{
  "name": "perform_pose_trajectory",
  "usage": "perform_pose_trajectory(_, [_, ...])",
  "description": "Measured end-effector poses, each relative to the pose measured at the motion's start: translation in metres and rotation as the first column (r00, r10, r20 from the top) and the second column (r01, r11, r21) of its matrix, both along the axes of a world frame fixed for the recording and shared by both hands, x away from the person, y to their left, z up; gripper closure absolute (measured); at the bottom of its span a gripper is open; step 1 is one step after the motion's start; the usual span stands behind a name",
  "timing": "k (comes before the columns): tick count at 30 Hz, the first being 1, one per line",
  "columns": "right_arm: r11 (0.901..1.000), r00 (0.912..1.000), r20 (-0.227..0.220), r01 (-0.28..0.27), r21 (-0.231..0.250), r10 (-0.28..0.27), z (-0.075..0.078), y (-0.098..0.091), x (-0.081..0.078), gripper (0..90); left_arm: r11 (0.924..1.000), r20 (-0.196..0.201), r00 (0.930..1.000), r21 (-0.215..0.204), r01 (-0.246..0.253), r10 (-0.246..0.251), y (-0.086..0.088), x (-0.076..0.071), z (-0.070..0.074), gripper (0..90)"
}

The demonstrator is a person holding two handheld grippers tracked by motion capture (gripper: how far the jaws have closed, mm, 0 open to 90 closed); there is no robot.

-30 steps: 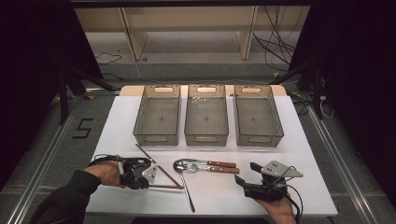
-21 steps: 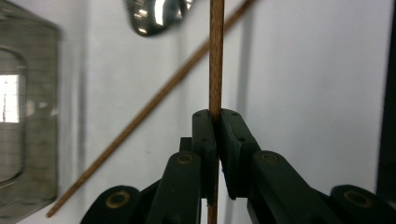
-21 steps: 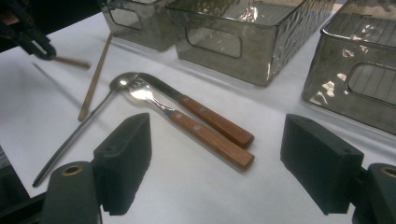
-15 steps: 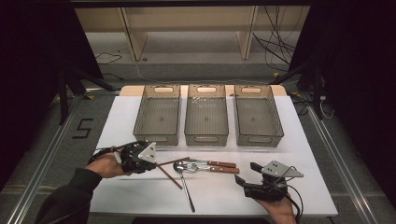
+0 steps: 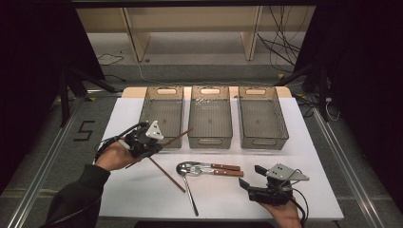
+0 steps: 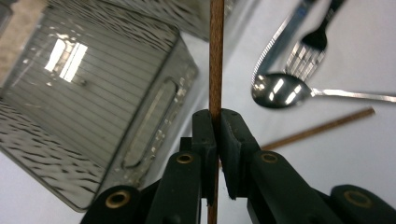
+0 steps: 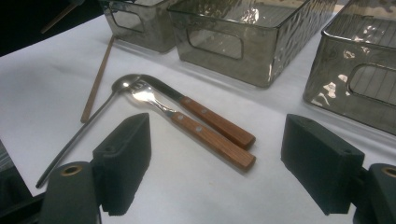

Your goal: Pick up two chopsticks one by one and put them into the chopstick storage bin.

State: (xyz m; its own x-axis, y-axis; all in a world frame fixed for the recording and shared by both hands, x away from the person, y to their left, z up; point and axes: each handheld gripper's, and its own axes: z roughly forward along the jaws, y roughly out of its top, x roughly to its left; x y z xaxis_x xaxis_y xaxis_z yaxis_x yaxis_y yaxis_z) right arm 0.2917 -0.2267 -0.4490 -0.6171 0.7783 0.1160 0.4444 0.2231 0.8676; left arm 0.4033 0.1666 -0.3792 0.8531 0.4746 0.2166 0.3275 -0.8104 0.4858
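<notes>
Chopstick [image 5: 177, 137] clamped in left claw [image 5: 151, 146], long axis toward 2 o'clock, tip over left bin [image 5: 161, 114] front rim; right claw [image 5: 251, 183] released, idle, farther.

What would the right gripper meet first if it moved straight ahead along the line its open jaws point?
Most likely the two wooden-handled utensils lying on the table ahead of the right gripper; beyond them stands the middle bin. Depth is uncertain.
</notes>
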Motion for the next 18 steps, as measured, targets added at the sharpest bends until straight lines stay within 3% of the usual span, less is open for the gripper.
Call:
perform_pose_trajectory(7, [1.0,1.0,0.009,0.001,0.007,-0.001,0.001,-0.001,-0.001,24.9,0.9965,0.024,0.9973,-0.048,-0.068,0.069,0.001,0.017,0.014,84.4])
perform_pose_trajectory(11, [1.0,1.0,0.006,0.001,0.008,-0.001,0.001,0.0,0.0,24.8,0.9861,0.034,0.9906,-0.105,-0.128,0.133,0.005,0.031,0.023,84.4])
perform_pose_trajectory(18, [0.9999,0.9999,0.011,-0.006,0.014,0.006,0.001,-0.001,0.0,24.2,0.9709,0.058,0.9779,-0.145,-0.191,0.201,0.009,0.055,0.037,84.4])
